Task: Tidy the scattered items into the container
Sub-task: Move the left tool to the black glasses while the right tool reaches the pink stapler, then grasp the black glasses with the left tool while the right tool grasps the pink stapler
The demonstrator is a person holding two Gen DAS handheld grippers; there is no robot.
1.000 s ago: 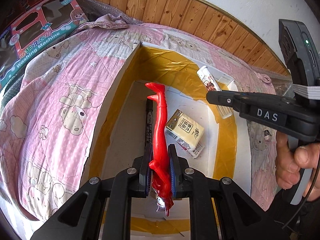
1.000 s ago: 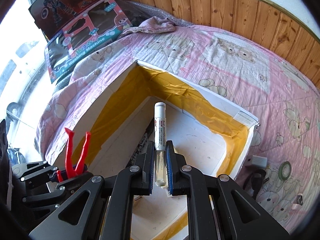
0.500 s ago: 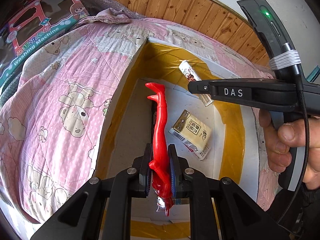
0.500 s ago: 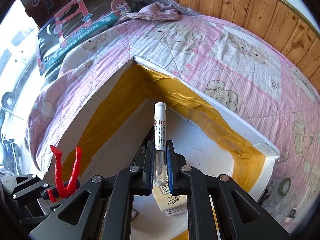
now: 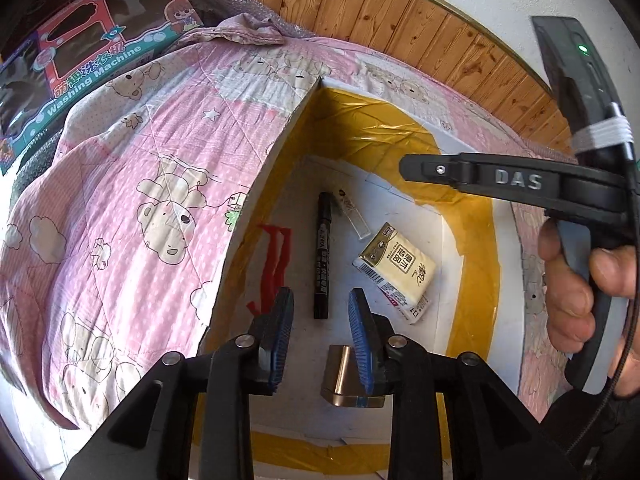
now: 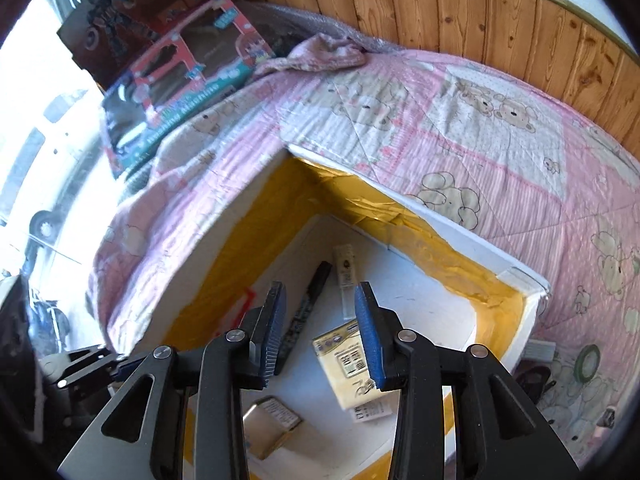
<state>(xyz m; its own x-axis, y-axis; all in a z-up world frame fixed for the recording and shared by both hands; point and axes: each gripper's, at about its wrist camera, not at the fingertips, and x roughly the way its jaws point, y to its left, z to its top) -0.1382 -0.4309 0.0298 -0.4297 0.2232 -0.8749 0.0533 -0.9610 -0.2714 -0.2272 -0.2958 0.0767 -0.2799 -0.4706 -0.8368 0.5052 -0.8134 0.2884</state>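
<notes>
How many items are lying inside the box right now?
5: red toy by the left wall, black marker mid-floor, white tube beyond it, tissue pack right, gold case nearest. More may hide beneath the tools.

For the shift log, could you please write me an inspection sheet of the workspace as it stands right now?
Surface: pink bear-print quilt spread over a bed.
Job's things: white box lined with yellow tape holds red toy legs, black marker, clear-capped tube, tissue pack and a gold metal case.
Clutter: green tape roll and small dark items on the quilt beside the box.
Grippers: left gripper and right gripper both open, empty, above the box.
Cables: black cable along the right gripper's handle.
Surroundings: wood-panelled wall, toy washing machine box.
</notes>
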